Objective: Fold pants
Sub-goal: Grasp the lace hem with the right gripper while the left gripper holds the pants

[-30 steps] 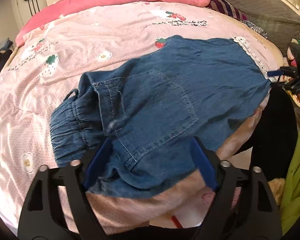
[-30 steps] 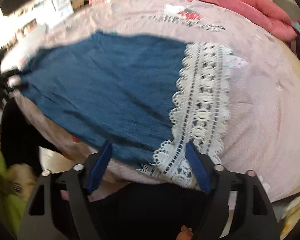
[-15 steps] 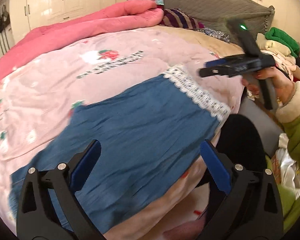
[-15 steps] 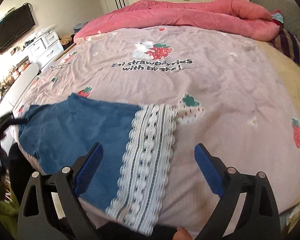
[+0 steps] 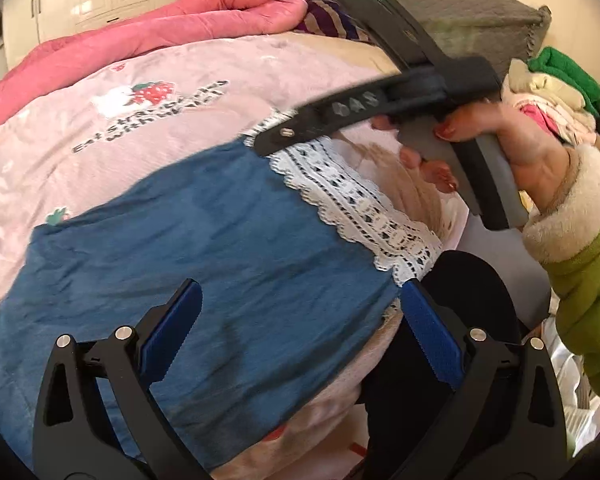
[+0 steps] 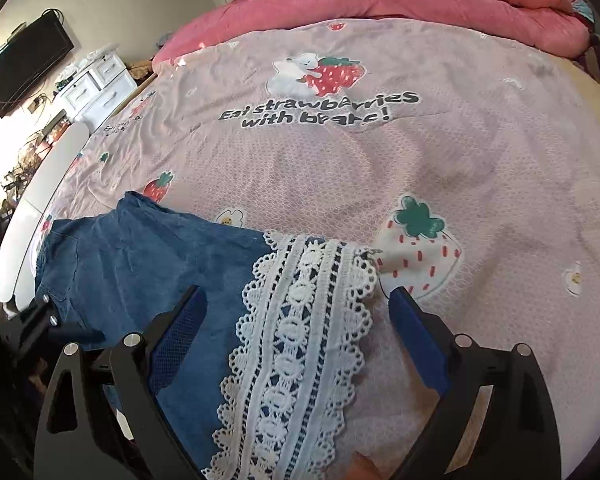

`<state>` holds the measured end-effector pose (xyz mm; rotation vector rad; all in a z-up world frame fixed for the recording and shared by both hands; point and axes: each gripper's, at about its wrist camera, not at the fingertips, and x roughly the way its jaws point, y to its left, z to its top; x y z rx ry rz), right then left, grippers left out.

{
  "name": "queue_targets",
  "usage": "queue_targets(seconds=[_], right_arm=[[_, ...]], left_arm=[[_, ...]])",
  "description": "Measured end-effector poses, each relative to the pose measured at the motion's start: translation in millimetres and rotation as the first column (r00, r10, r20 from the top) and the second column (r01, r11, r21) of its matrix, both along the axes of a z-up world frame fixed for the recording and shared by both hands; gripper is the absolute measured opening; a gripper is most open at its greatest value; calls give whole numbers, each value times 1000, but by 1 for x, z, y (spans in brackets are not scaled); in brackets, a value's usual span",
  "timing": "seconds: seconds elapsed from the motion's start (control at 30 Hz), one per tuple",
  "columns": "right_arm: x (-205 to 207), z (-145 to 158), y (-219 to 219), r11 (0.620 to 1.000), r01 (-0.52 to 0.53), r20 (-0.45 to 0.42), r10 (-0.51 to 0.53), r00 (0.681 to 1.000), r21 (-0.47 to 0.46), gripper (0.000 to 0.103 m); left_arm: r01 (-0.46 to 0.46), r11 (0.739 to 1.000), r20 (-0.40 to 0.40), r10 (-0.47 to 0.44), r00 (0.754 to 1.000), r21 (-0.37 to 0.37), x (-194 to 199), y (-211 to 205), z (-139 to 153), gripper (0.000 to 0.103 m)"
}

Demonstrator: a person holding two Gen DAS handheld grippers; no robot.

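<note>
A bed (image 6: 480, 184) covered by a pink strawberry-print sheet (image 6: 300, 168) carries blue denim pants (image 5: 204, 248) with a white lace hem (image 6: 300, 340), lying flat directly beneath and ahead of the right gripper (image 6: 296, 312). A pink quilt (image 6: 400, 0) lies bunched far beyond it.

Pants (image 6: 148, 264) matt blue denim, white lace hem (image 6: 300, 340); bedspread (image 6: 440, 168) textured pink cloth.

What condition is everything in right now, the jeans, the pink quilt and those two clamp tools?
Denim pants: lying flat on the bedsheet, folded, lace hem on top.
Left gripper: open, holding nothing.
Right gripper: open over the lace hem, holding nothing.
Pink quilt: bunched at the bed's far side.
</note>
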<state>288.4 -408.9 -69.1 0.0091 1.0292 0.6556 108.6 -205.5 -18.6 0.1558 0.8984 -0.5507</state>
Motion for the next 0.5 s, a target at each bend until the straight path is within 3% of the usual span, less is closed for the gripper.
queue_targets(seconds=[0.2,0.33,0.5], right_arm=[[7,-4,5,999,-34,-16,34,999,-2,60],[13,-10,9,999,-35,-39,35,999,-20,59],[14,-14,12,999,-36,-49,34,998,-36,49]], left_arm=[[75,995,62,-80,995,71,-13,-23,-5,93],[121,987,88,-131,987,110,-18,-36,-9,93],[190,973,76,-201,977,135,-23,-51,-15,73]])
